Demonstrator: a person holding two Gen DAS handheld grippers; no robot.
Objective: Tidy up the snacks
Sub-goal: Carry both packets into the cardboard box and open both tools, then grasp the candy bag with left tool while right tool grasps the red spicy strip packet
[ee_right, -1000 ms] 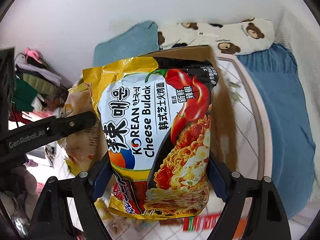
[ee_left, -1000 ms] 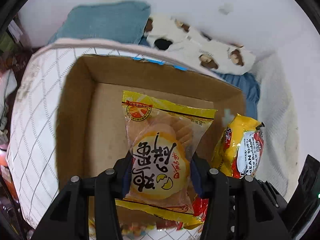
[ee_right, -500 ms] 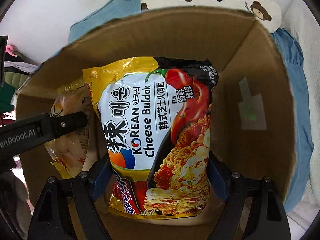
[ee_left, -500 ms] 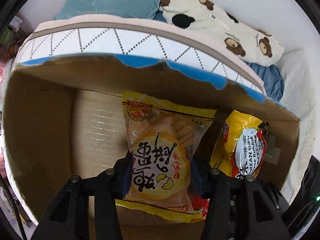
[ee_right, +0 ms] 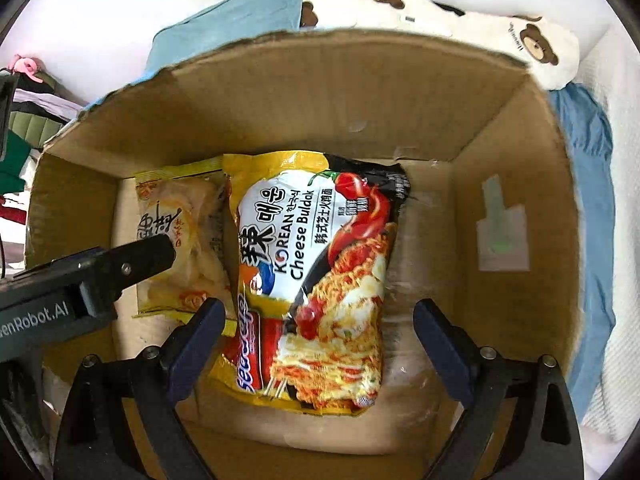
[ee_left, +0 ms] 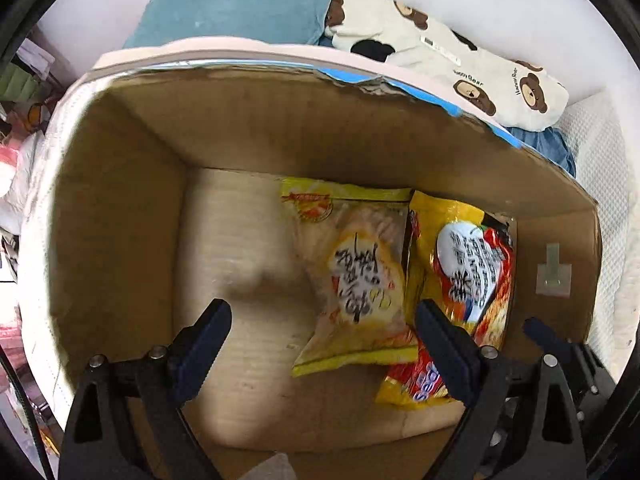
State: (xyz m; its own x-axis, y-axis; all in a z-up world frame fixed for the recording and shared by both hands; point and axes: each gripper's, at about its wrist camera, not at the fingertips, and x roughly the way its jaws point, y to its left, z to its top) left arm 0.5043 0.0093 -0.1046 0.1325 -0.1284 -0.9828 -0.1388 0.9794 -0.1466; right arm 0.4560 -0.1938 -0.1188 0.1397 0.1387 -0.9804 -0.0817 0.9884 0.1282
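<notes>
Both packets lie flat on the cardboard box (ee_right: pixel 500 128) floor, long axes running near-to-far. The right gripper (ee_right: pixel 316 332) is opening above the noodle packet (ee_right: pixel 316 276), pads clear; the left gripper (ee_left: pixel 324 340) is opening, the cracker packet (ee_left: pixel 356 276) just right of centre.

Snack packs I see in the cardboard box (ee_right: pixel 500 128): two
Noodle packet (ee_right: pixel 320 280): one
Biscuit packet (ee_right: pixel 192 240): one
</notes>
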